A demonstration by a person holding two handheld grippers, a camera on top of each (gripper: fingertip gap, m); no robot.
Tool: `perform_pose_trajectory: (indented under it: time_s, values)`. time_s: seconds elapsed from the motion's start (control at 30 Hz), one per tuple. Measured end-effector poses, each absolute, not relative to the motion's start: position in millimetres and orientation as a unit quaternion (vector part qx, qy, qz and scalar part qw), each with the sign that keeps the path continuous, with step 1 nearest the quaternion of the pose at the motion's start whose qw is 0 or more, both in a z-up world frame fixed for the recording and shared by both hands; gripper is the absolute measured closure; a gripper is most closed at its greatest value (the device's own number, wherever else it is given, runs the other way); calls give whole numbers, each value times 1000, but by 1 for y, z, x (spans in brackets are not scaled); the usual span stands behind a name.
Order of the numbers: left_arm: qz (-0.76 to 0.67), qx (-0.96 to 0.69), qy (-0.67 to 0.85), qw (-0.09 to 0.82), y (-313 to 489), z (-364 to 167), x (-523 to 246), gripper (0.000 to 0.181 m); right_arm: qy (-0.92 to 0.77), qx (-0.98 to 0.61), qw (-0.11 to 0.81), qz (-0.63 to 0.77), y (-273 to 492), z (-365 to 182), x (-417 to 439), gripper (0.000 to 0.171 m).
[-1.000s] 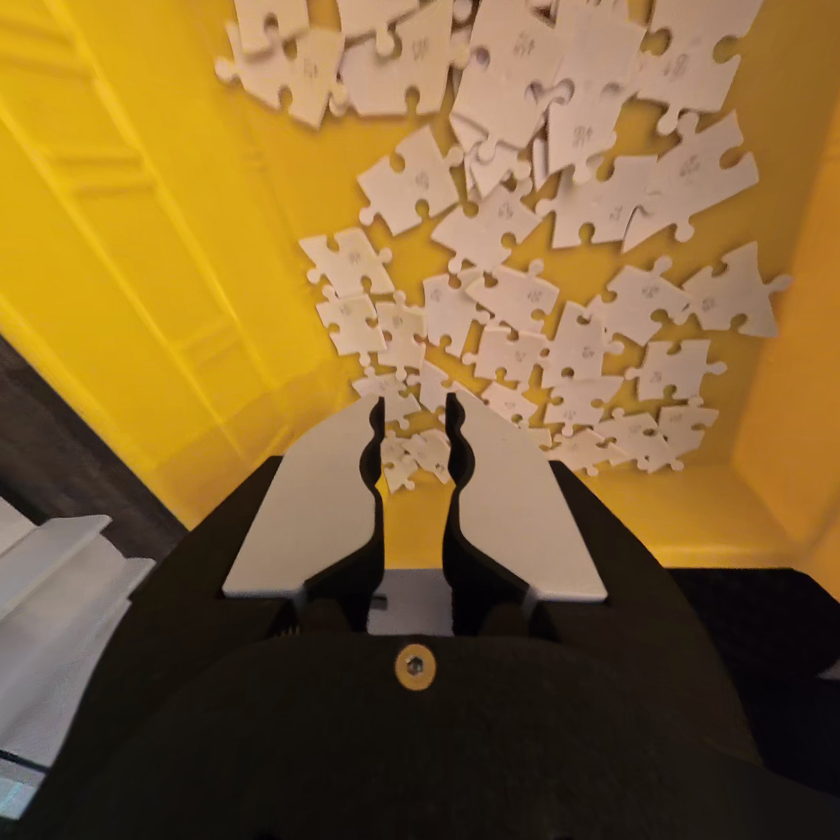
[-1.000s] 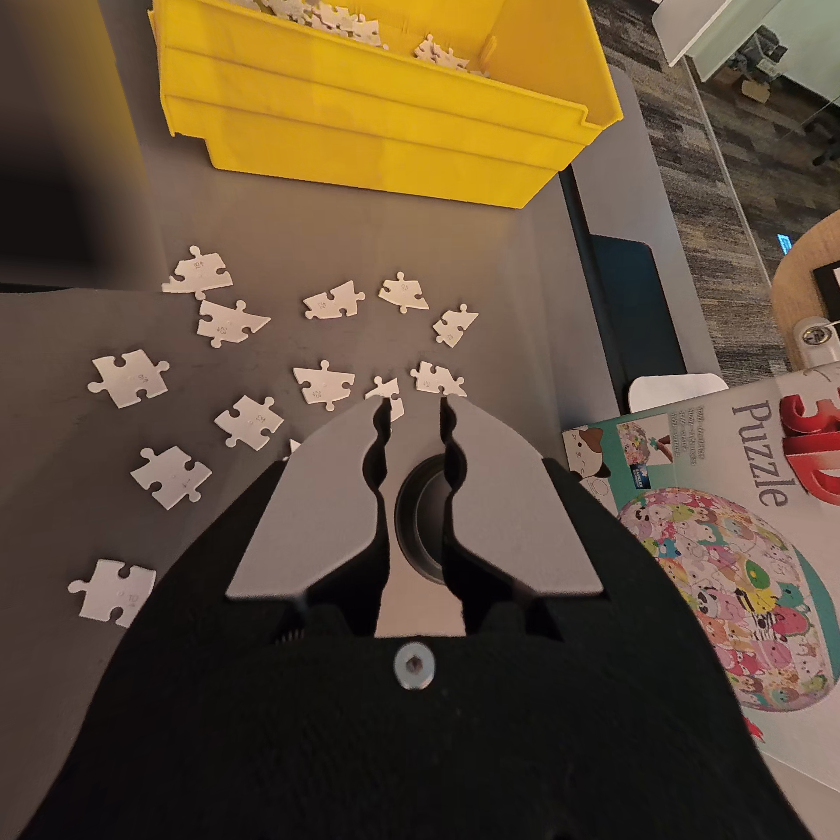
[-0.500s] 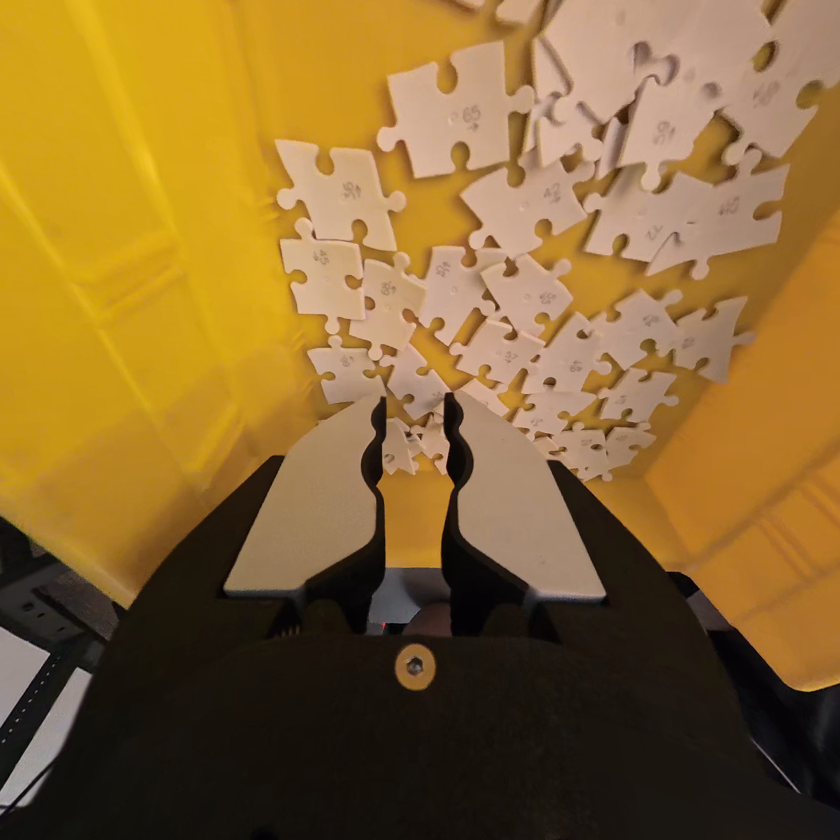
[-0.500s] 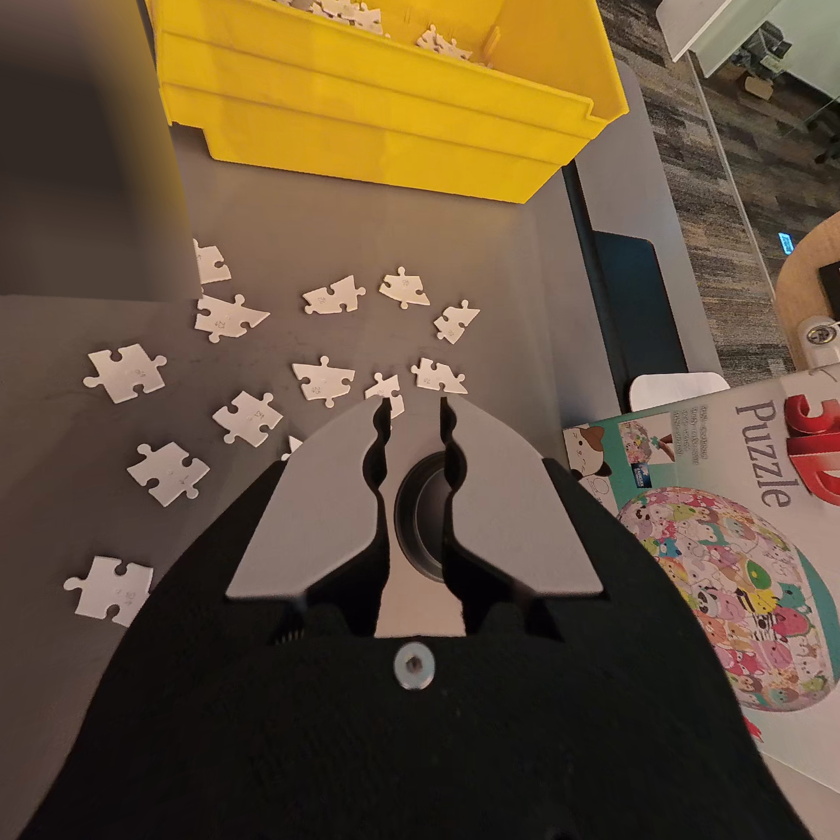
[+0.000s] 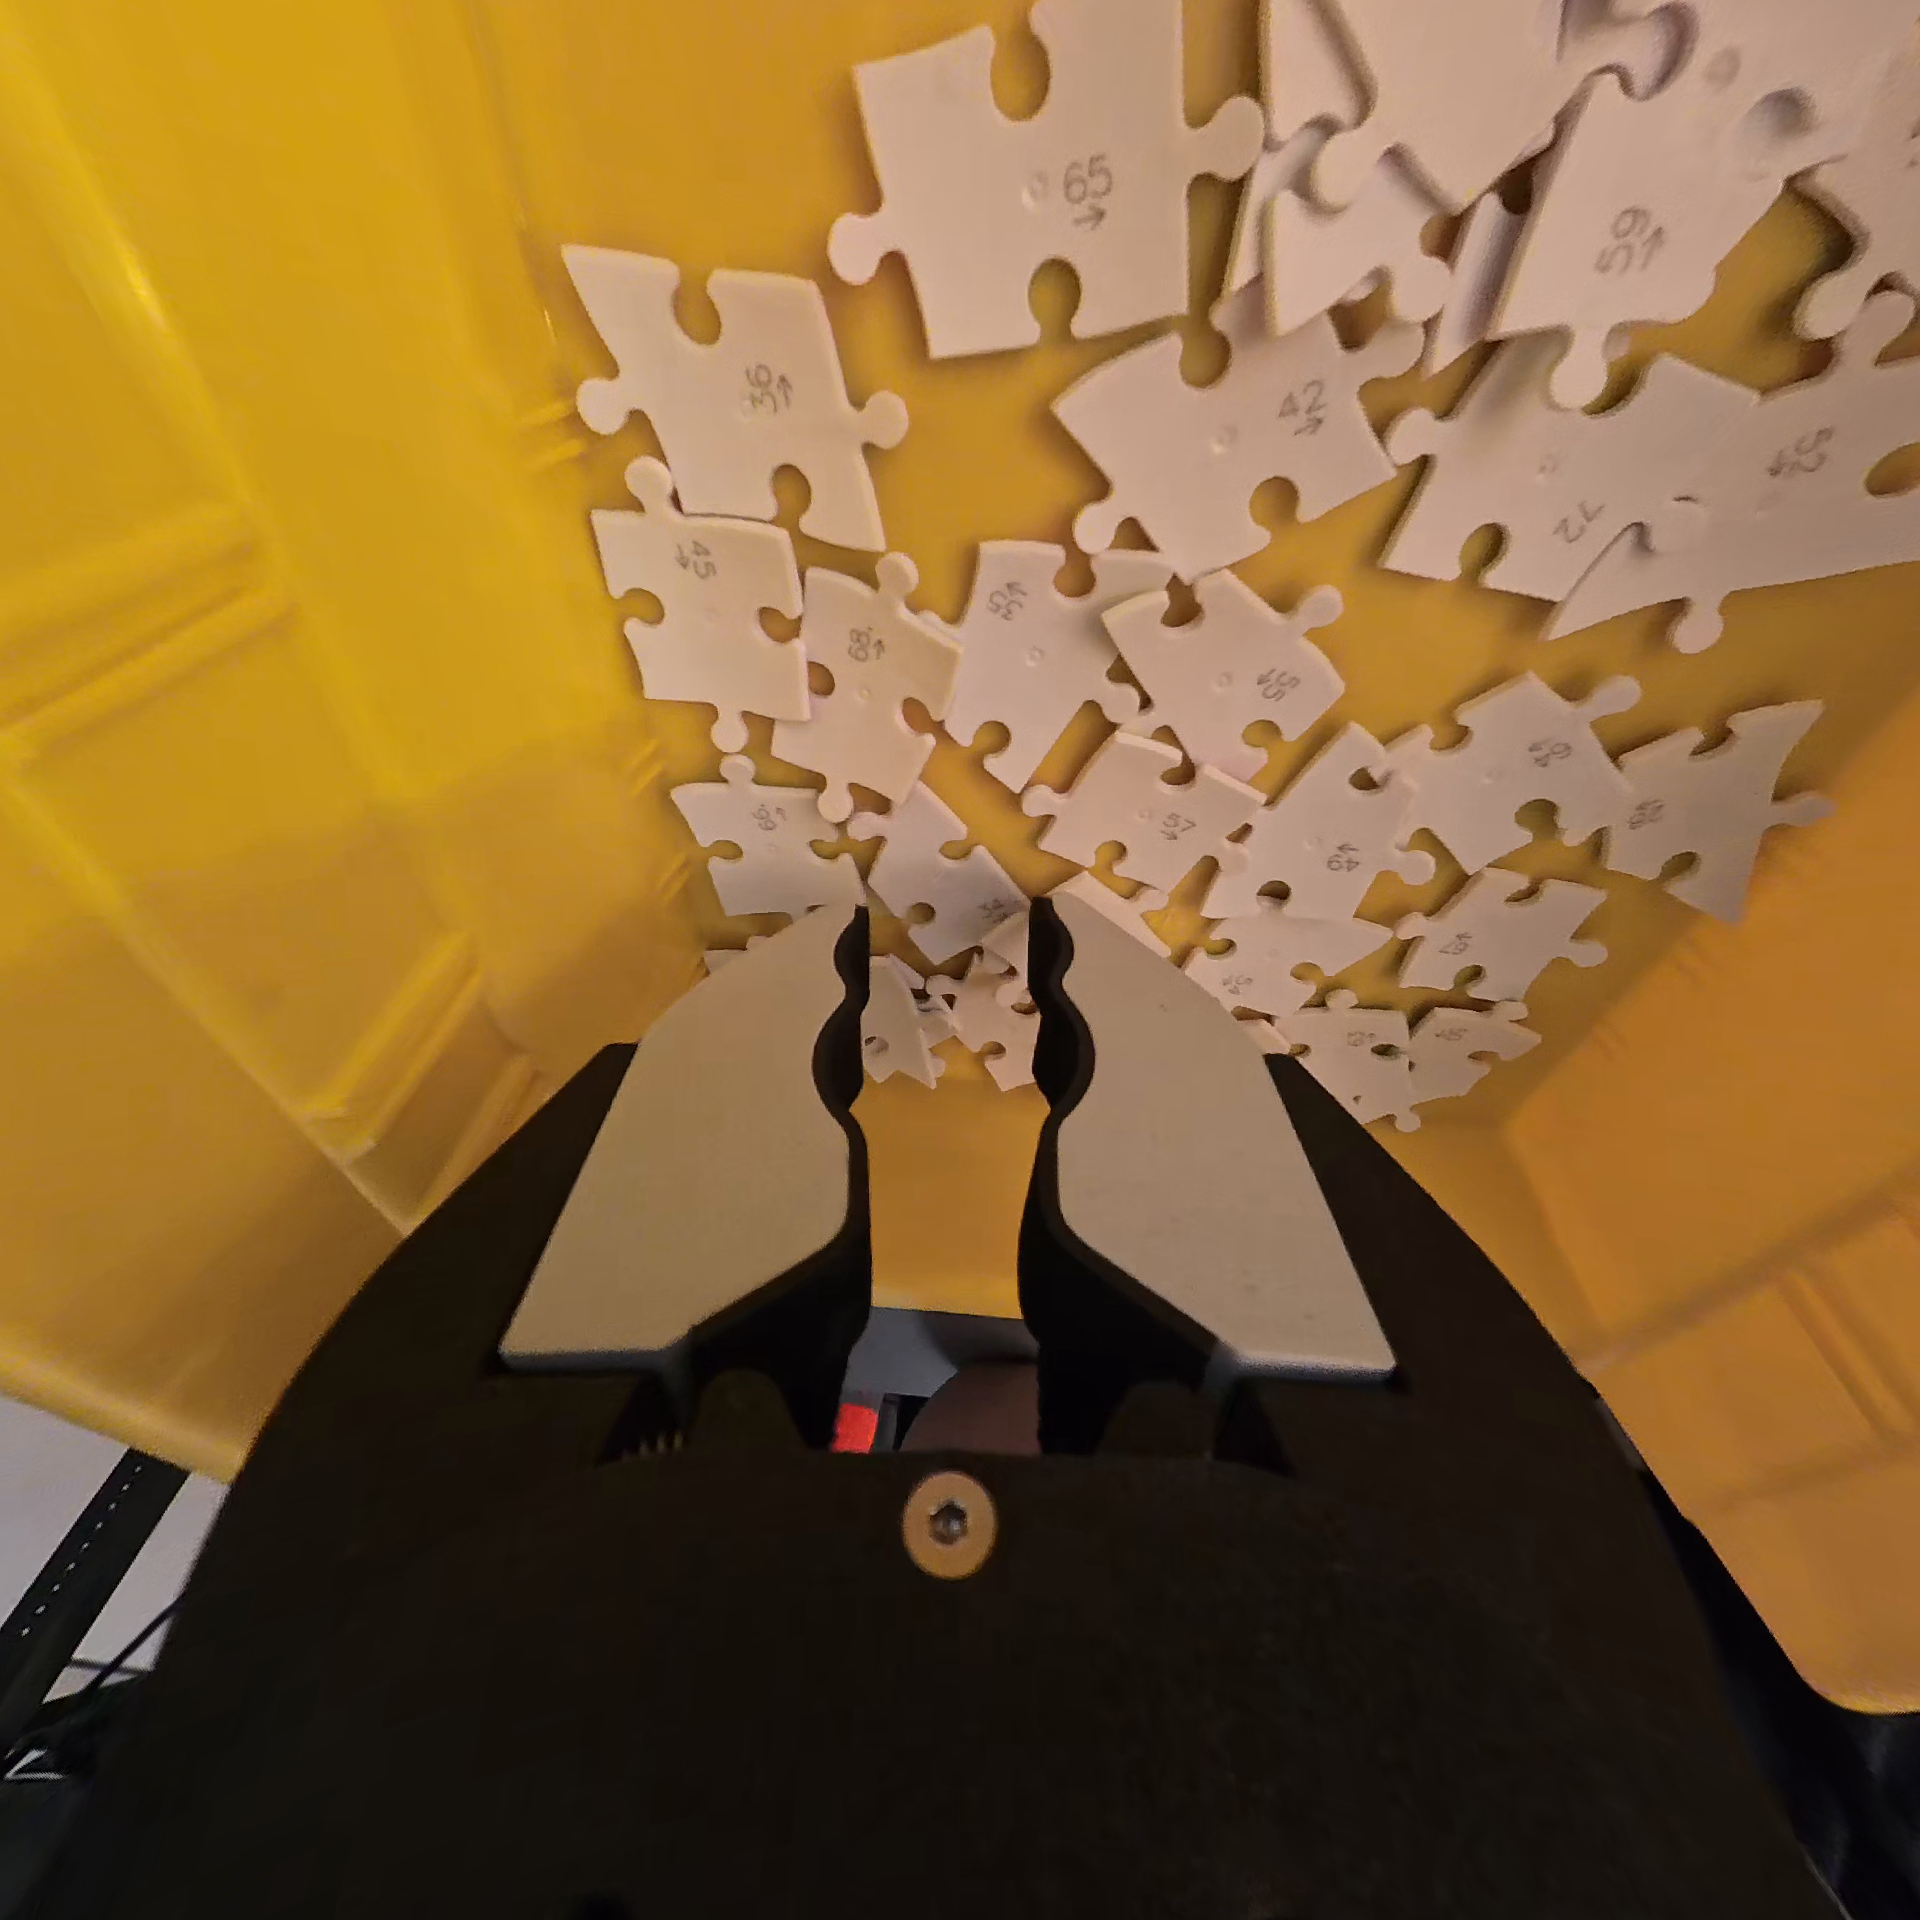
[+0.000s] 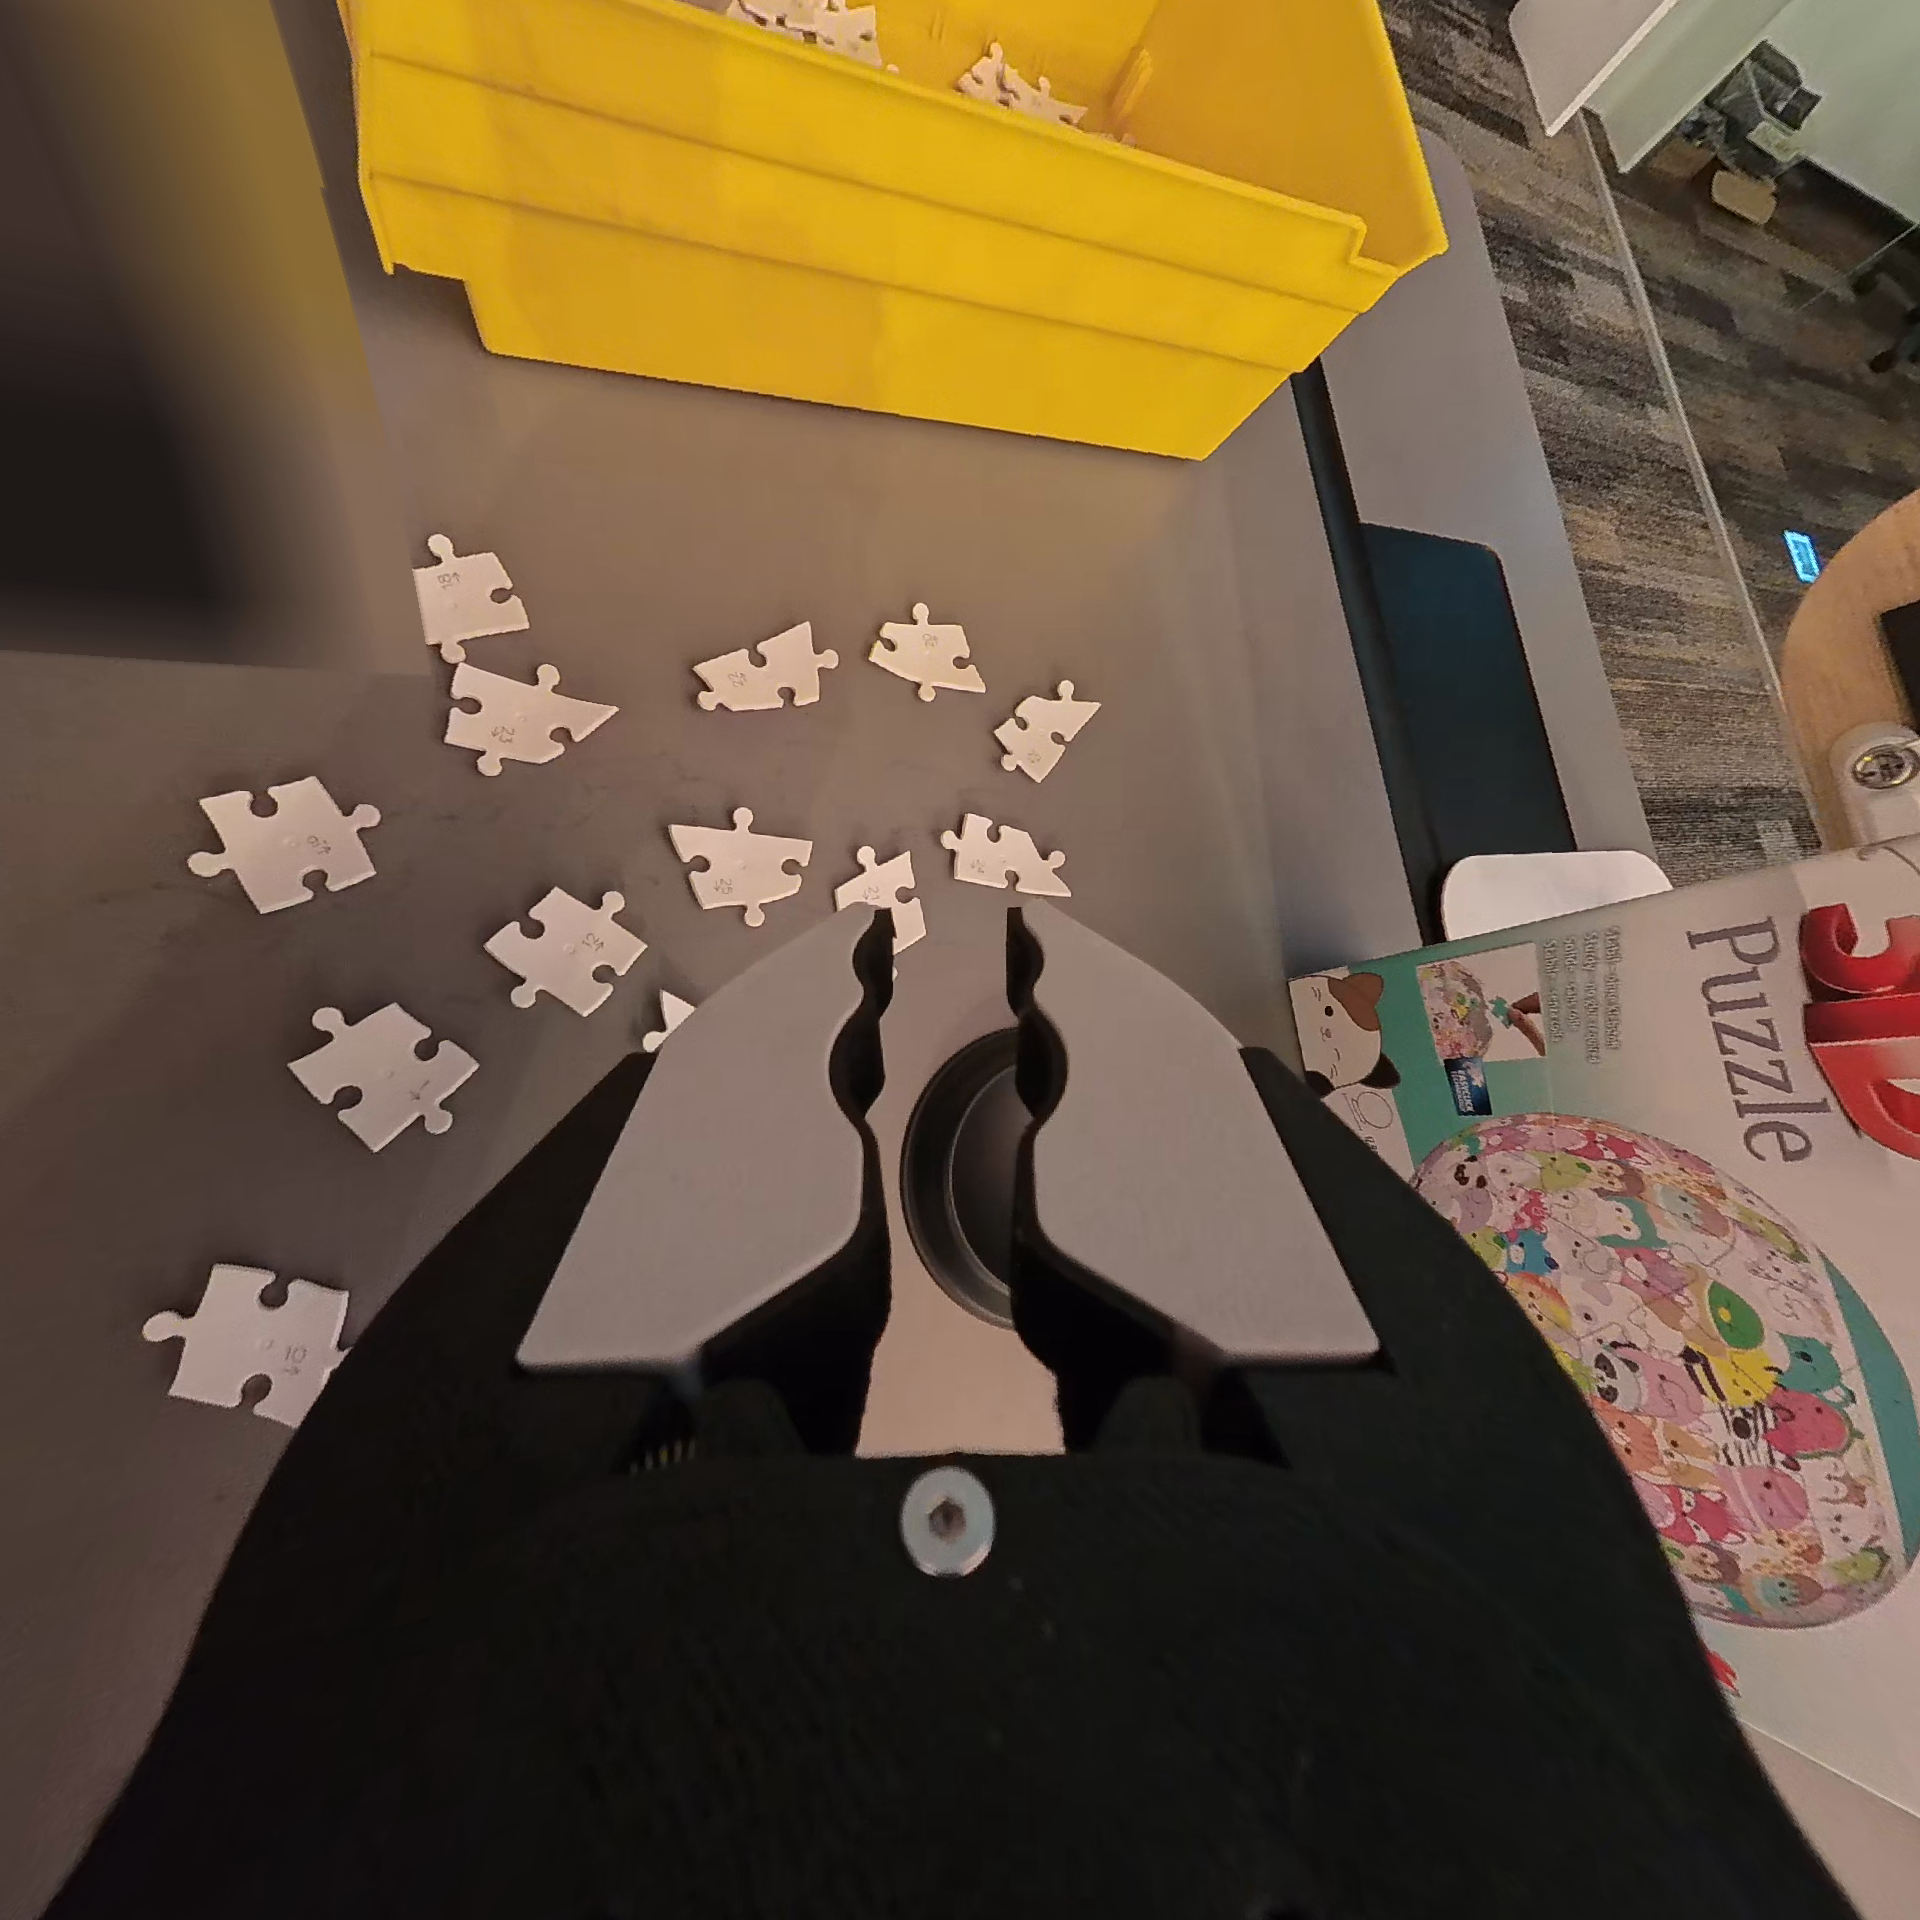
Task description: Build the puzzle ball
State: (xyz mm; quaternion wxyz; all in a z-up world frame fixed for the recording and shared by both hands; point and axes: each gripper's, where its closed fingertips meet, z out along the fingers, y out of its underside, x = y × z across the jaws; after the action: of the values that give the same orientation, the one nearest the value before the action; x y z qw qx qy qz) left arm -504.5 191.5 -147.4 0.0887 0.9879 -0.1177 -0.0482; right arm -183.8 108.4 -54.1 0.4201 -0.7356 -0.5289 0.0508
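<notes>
Inside the yellow bin [image 5: 260, 727], both grippers' fingers [image 5: 727, 1122] gape empty over numbered white puzzle pieces [image 5: 1049, 187].

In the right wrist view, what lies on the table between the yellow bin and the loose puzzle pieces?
Nothing: in the right wrist view, the grey table is bare between the yellow bin and the nearest loose puzzle pieces.
</notes>
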Motion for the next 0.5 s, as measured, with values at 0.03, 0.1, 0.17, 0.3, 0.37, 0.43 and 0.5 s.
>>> perform_pose_trajectory:
  time_s: [0.03, 0.1, 0.17, 0.3, 0.37, 0.43, 0.5]
  values:
    - [-49, 988, -116, 91, 191, -148, -505, 152, -530, -735, 419, 50, 108, -55, -184, 149]
    - [-52, 988, -112, 91, 192, -149, -506, 153, -532, -735, 417, 48, 108, -55, -184, 149]
    - [-53, 989, -108, 87, 194, -149, -506, 154, -533, -735, 417, 48, 108, -56, -184, 149]
    - [-51, 989, -106, 85, 195, -150, -504, 158, -534, -735, 415, 46, 108, -57, -184, 149]
    - [-54, 989, -109, 85, 196, -151, -504, 159, -536, -735, 413, 45, 108, -58, -184, 149]
    - [-54, 989, -111, 86, 197, -152, -504, 159, -537, -735, 412, 43, 108, -58, -184, 149]
    - [-50, 989, -113, 84, 198, -152, -503, 159, -537, -735, 411, 43, 107, -59, -185, 149]
